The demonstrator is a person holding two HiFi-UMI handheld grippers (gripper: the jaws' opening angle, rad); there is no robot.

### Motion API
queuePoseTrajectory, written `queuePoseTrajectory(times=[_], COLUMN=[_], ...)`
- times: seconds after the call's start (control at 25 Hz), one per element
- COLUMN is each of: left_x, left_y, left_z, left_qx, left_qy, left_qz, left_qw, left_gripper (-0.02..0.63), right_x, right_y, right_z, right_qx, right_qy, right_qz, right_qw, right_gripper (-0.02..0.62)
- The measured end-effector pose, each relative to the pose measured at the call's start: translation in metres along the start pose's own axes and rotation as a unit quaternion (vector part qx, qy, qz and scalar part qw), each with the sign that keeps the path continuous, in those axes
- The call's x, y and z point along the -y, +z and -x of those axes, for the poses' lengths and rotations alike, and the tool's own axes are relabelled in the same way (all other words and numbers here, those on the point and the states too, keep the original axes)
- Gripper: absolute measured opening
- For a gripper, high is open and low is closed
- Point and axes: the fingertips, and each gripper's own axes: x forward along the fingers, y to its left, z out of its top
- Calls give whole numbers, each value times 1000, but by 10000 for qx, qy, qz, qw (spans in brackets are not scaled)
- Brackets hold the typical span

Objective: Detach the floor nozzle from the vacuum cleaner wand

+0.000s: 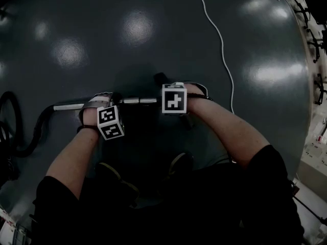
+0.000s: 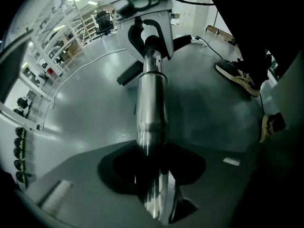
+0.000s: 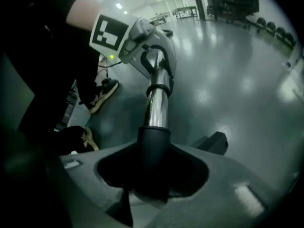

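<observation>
Both tongs are on! Left tongs [image 2: 153, 175] clenched round the steel wand [image 2: 151, 103], right tongs [image 3: 153, 175] clamped on the nozzle [image 3: 154, 146] by its black neck. The wand runs straight from one pair of jaws to the other, with the joint just ahead of the right jaws and the left well back. The pull, I'd say, must go along that line, hands apart.

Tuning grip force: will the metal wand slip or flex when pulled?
Likely slippery: the wand is polished, glossy metal. Probably stiff: it runs straight between the left gripper and the right gripper. Round, so apt to roll if set down.
</observation>
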Motion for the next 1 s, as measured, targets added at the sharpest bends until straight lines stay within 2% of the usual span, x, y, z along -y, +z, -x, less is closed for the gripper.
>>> queuePoseTrajectory(times=[0.12,0.16,0.24,0.4,0.52,0.6,0.68,0.72,0.76,0.8,0.84,0.88,0.96,1.0], left_x=[1,0,-4,-11,-15,-16,-18,-19,-21,-23,-25,-26,-27,-27], left_y=[4,6,9,9,8,11,14,16,17,18,18,18,17,17], left_z=[4,5,8,17,23,28,33,35,36,38,38,39,41,42], left_qx=[81,100,152,237,228,313,411,447,472,486,496,507,539,557], left_qy=[41,61,119,-25,-127,-257,-373,-382,-355,-301,-235,-168,-66,-33], left_qz=[-106,-117,-77,67,176,300,463,538,600,642,657,639,538,485], left_qw=[9999,9999,9998,9997,9995,9987,9974,9968,9965,9963,9963,9965,9971,9973], left_gripper=[150,150,150,155,156,156,158,158,158,158,158,158,155,155], right_x=[-14,-15,-12,-5,5,15,28,34,39,41,41,38,25,19], right_y=[1,2,3,14,17,15,12,12,12,12,12,12,17,21], right_z=[9,12,18,27,31,38,50,56,61,63,62,58,54,56], right_qx=[149,221,275,303,205,34,-265,-426,-540,-559,-458,-249,311,549], right_qy=[1163,1370,1302,122,-1211,-2291,-3381,-3794,-4040,-4082,-3919,-3573,-2570,-2088], right_qz=[-520,-585,-514,-43,371,741,1246,1462,1606,1652,1591,1437,1035,888], right_qw=[9917,9886,9898,9995,9917,9706,9325,9126,8989,8961,9050,9225,9604,9724], right_gripper=[175,178,179,176,165,156,145,142,139,137,137,137,134,131])
